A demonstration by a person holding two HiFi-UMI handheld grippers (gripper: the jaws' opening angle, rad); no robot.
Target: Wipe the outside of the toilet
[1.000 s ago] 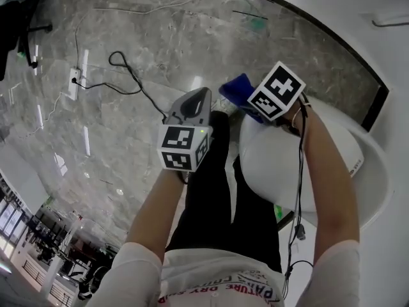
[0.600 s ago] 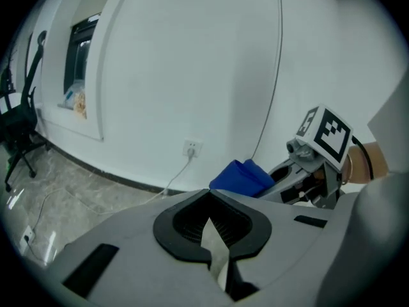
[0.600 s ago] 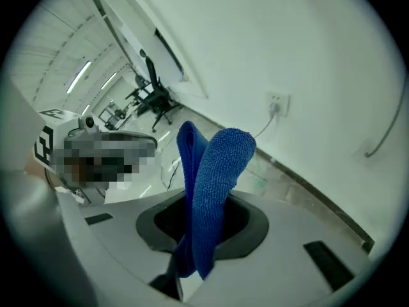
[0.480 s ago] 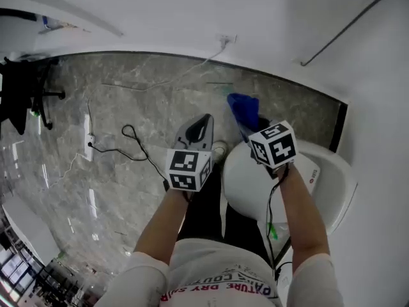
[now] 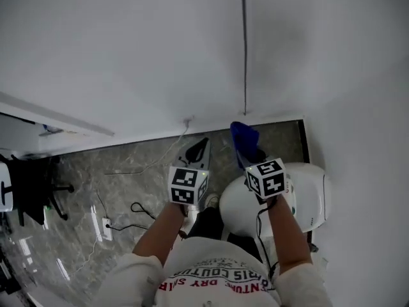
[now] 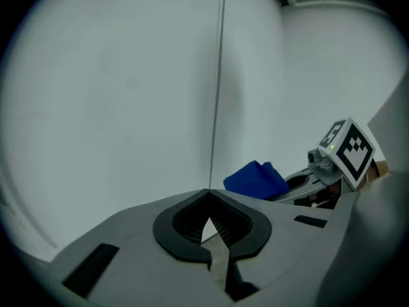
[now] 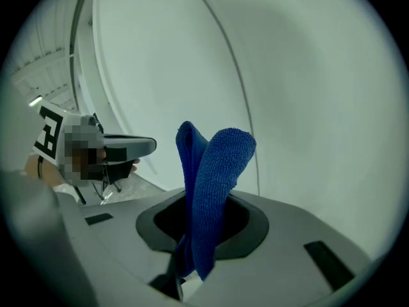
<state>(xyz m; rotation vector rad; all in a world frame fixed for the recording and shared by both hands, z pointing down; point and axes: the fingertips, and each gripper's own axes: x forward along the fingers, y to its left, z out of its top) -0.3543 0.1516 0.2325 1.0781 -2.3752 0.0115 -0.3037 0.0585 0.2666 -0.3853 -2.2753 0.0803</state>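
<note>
Between the right gripper's [image 7: 203, 203] fingers [image 7: 254, 234] a folded blue cloth [image 7: 214, 171] is clamped and held upright near the white wall [image 5: 160, 56]. The left gripper's [image 6: 209, 203] fingers [image 6: 176, 228] are closed together on nothing. Both grippers are held forward side by side, the right forearm [image 5: 284, 235] seen over the white toilet [image 5: 311, 200].

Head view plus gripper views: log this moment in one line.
left gripper: shut, empty | right gripper: shut on blue terry cloth | white rounded toilet: below right gripper, cloth not on it
</note>
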